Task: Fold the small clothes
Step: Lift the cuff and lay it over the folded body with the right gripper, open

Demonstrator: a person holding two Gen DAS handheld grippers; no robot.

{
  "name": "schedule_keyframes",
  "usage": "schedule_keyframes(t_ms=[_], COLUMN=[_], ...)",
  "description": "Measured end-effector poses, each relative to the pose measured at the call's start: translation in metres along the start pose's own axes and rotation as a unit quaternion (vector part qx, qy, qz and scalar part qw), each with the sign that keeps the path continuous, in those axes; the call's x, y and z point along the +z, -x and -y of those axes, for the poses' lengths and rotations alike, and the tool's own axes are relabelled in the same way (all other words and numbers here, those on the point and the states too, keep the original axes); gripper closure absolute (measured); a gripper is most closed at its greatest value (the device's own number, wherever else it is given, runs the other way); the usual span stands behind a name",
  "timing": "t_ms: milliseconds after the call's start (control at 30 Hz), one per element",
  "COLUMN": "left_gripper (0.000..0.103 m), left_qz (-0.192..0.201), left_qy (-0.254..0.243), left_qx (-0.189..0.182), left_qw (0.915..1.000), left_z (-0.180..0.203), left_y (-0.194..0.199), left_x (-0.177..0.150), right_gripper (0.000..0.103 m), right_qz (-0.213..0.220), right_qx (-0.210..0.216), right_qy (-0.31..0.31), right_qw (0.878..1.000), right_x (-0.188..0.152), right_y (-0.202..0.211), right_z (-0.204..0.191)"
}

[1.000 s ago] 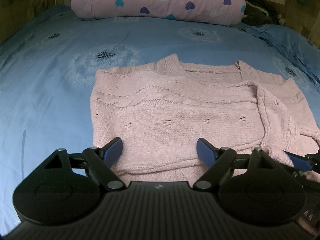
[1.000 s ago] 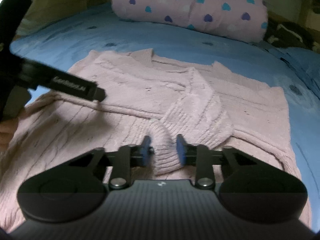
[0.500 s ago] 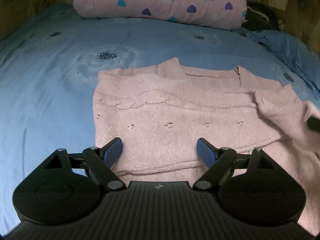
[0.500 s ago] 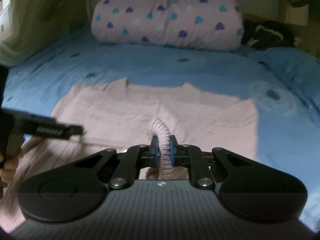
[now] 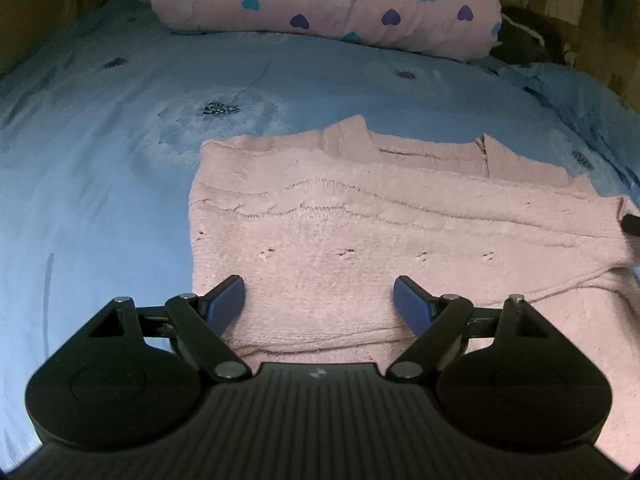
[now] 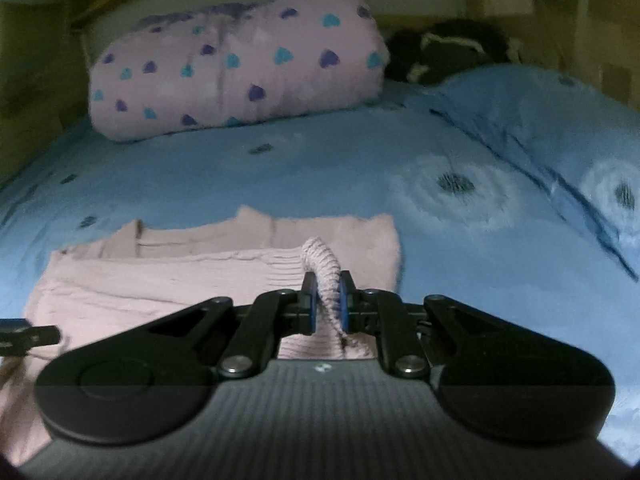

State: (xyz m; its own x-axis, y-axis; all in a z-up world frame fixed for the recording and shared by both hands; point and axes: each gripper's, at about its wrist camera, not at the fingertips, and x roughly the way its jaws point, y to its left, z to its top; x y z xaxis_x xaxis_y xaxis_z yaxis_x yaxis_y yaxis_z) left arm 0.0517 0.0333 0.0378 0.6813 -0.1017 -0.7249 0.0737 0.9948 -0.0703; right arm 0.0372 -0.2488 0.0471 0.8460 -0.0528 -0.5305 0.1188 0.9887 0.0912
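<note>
A pale pink knitted sweater [image 5: 352, 232] lies flat on the blue bedspread [image 5: 88, 168], its neckline toward the pillow. My left gripper [image 5: 319, 304] is open low over the sweater's near hem, nothing between its blue pads. In the right wrist view the sweater [image 6: 160, 280] spreads to the left, and my right gripper [image 6: 328, 304] is shut on the ribbed sleeve cuff [image 6: 324, 264], which sticks up between the pads. That sleeve is drawn across the body to the right edge of the left wrist view, where a dark tip of the right gripper [image 5: 631, 224] shows.
A rolled pink quilt with blue and purple hearts [image 5: 328, 0] lies across the head of the bed. Dark bundled fabric [image 6: 448, 52] sits beside it on the right. A blue pillow [image 6: 540, 120] rises at the right. The left gripper's finger [image 6: 28, 336] shows at the left edge.
My right gripper closed on the sleeve cuff, lifted it and carried it rightward across the sweater, rolling as it went. The sleeve now stretches to the right. The left gripper stayed put.
</note>
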Motion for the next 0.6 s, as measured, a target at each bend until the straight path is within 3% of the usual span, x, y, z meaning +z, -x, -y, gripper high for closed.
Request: schedule_keyframes(t_ms=[267, 400, 600], left_gripper=[0.018, 0.016, 0.012], left_qz=[0.0, 0.001, 0.006], left_qy=[-0.023, -0.029, -0.046], left_qx=[0.013, 0.017, 0.022], left_qw=[0.9996, 0.9994, 0.9987], left_z=[0.007, 0.009, 0.014], left_y=[-0.004, -0.005, -0.007], left_x=[-0.003, -0.003, -0.007], right_gripper=[0.084, 0.078, 0.078], right_qz=[-0.011, 0.022, 0.03], right_qx=[-0.013, -0.064, -0.02], right_qy=[-0.045, -0.029, -0.041], right_qw=[0.999, 0.997, 0.999], right_x=[-0.016, -0.009, -0.009], right_y=[-0.033, -0.024, -0.009], right_z=[0.022, 0.023, 0.024])
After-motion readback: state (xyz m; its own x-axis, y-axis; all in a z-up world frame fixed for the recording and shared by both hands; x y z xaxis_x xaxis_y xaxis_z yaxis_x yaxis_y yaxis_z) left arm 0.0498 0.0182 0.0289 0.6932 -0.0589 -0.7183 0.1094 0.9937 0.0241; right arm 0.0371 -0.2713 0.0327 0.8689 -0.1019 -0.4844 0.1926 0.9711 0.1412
